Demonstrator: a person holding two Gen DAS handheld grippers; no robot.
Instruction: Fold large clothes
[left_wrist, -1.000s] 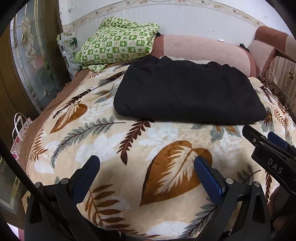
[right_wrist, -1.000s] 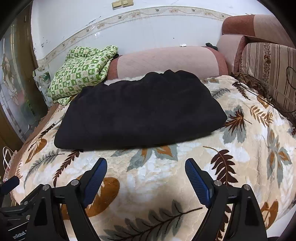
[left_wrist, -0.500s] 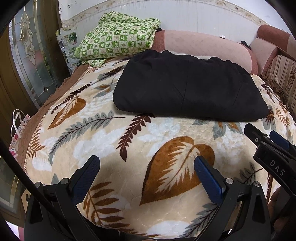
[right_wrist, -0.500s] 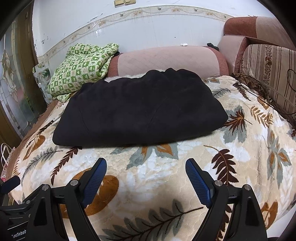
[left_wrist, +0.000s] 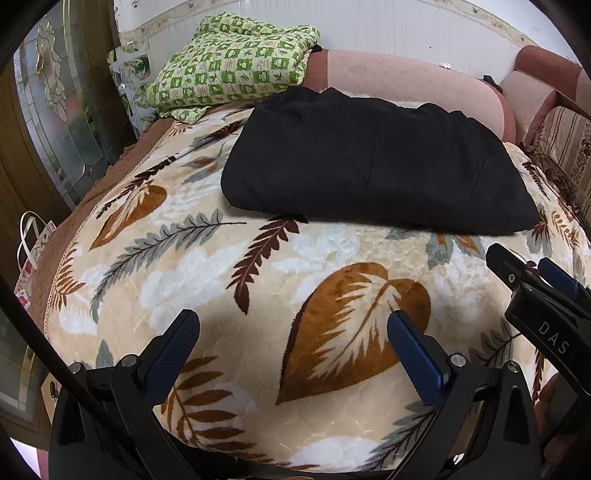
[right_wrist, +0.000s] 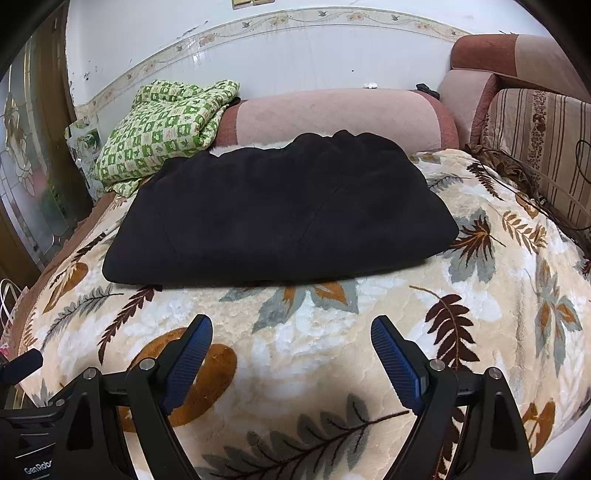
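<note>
A black garment lies folded into a flat rectangle on the leaf-patterned blanket, toward the back; it also shows in the right wrist view. My left gripper is open and empty, held above the blanket's near part, short of the garment's front edge. My right gripper is open and empty too, in front of the garment's middle. The right gripper's side also shows at the right edge of the left wrist view.
A green checked quilt is piled at the back left against a pink bolster. A striped sofa arm stands at the right. A glass door and a paper bag are at the left.
Both grippers have moved a little forward and lower toward the bed; the garment looks slightly larger. Both stay open and the garment has not moved.
</note>
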